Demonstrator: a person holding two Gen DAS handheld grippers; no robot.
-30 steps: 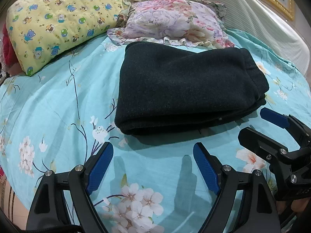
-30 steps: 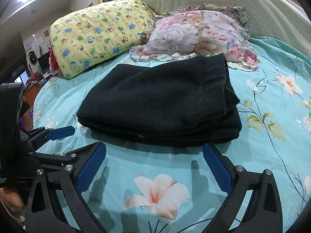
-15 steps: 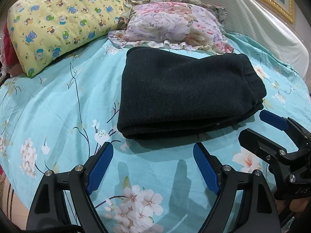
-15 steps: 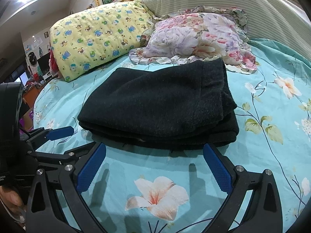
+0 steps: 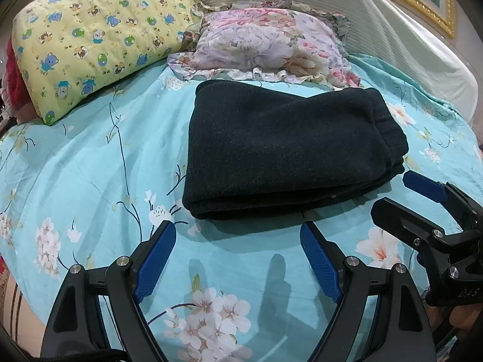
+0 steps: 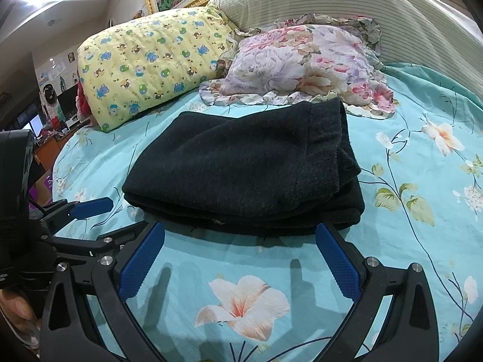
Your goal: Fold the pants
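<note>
Black fleece pants lie folded into a thick, layered rectangle on the turquoise floral bed sheet, just ahead of both tongs. Left tongs and right tongs hang released, empty. Nudging the stack's near edge could likely spill its loose layers apart.

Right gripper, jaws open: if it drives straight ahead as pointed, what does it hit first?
Most likely the near edge of the folded black pants, right ahead of the open right gripper. Only bare sheet between; height over the bed unclear.
</note>
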